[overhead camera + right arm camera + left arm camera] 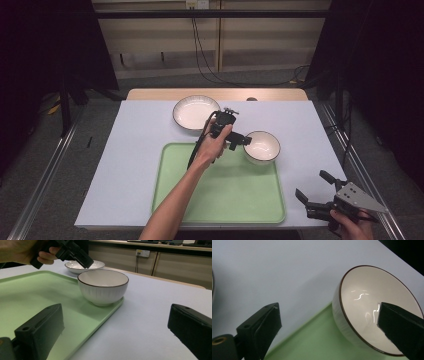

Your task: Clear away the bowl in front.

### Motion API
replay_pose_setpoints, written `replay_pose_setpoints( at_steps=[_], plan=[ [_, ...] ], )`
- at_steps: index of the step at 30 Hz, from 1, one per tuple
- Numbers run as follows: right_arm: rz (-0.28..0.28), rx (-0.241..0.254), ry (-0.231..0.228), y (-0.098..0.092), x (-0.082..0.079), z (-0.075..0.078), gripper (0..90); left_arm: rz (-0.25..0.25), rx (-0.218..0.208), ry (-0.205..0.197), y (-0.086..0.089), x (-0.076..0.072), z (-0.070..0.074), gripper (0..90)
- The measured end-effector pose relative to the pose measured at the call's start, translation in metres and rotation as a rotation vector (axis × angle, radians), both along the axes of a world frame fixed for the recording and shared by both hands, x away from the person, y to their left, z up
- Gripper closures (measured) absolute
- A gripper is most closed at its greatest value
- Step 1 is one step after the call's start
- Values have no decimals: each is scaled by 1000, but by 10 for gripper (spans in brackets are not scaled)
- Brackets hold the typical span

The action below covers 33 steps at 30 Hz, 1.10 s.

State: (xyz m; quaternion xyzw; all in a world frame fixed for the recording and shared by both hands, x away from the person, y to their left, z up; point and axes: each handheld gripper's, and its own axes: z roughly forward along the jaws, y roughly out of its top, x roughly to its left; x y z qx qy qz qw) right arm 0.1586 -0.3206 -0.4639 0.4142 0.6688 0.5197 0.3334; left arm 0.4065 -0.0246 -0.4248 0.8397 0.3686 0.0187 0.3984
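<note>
Sitting on the far right corner of the smooth green tray [220, 200], the round white bowl [261, 146] has a ribbed outer wall, a glossy inside and a thin dark rim. Just beside it hovers the left gripper [243, 141], its black blocky jaws spread wide and empty. Near the table's right edge, the right gripper [312, 189] also gapes wide, holding nothing.
</note>
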Motion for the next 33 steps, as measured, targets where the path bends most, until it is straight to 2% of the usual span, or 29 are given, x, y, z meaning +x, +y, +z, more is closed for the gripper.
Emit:
replay_pose_setpoints(
  at_steps=[2,3,6,7,10,13,14,16,20,21,23,28,30,33],
  plan=[
    [0,-1,-4,0,0,0,0,9,-19,-21,4,-3,0,38],
    [-1,-2,-4,0,0,0,0,1,-10,-30,7,-4,0,37],
    [-7,-2,-1,0,0,0,0,18,-4,-70,16,-8,0,33],
    [-7,-2,-3,0,0,0,0,32,16,-94,19,-11,0,32],
    [-7,-2,-2,0,0,0,0,47,19,-131,27,-17,0,31],
    [-4,-5,-5,0,1,0,0,35,25,-143,33,-22,0,26],
    [-3,-3,-2,0,1,0,0,51,26,-145,35,-25,0,27],
    [-5,-4,-2,0,0,0,0,51,23,-145,40,-27,2,28],
    [-4,-2,-3,0,1,0,0,55,30,-189,51,-36,6,28],
    [-4,-2,-1,0,1,0,0,40,37,-202,53,-37,5,27],
    [-1,-3,0,0,1,0,0,43,45,-211,60,-42,4,26],
    [-2,-3,-1,0,1,0,0,92,46,-232,75,-52,4,26],
    [-4,-2,-2,0,1,0,0,109,24,-229,81,-57,4,26],
    [-3,-3,-1,0,1,0,0,133,27,-251,91,-65,5,26]
  ],
)
